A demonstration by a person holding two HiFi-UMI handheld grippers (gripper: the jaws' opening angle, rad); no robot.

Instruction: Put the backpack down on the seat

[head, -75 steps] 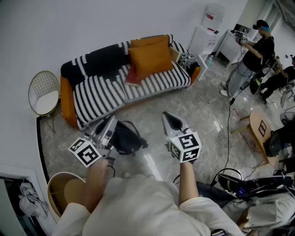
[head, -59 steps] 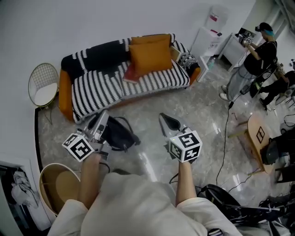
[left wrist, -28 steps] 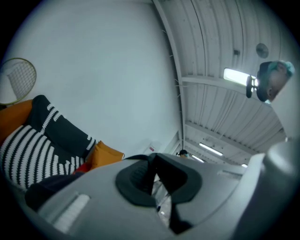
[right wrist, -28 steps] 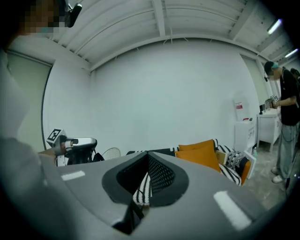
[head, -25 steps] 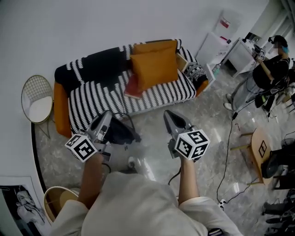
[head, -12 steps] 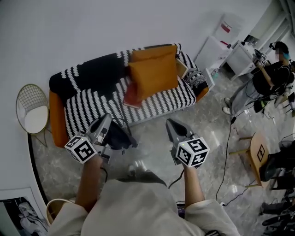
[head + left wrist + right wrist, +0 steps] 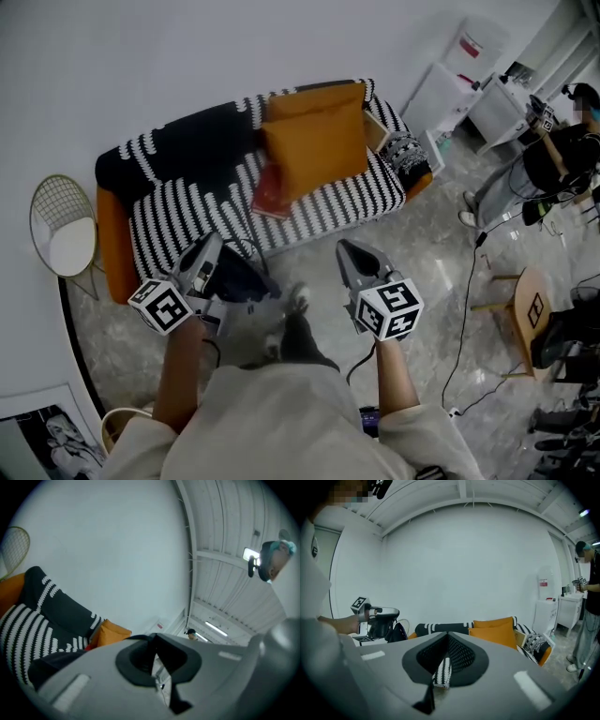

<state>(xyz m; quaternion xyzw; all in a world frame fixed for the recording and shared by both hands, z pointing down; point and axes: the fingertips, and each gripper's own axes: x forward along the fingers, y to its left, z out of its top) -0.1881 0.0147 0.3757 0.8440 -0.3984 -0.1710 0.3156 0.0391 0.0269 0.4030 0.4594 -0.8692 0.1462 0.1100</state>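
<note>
No words or numbers can be read. The red label [image 7: 488,44] on the white dispenser [image 7: 480,34] is too small to read. The left cube [image 7: 161,306] and right cube [image 7: 387,309] bear only black-and-white square markers.

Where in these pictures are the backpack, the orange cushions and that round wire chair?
backpack [image 7: 246,278]: head view, on its black body.
orange cushions [image 7: 317,142]: head view, middle of the front cushion.
wire chair [image 7: 71,246]: head view, on its white seat pad.

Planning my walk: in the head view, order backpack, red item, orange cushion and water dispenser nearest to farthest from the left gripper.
1. backpack, hanging at the left gripper
2. red item, on the sofa seat
3. orange cushion, behind it
4. water dispenser, far right corner
</note>
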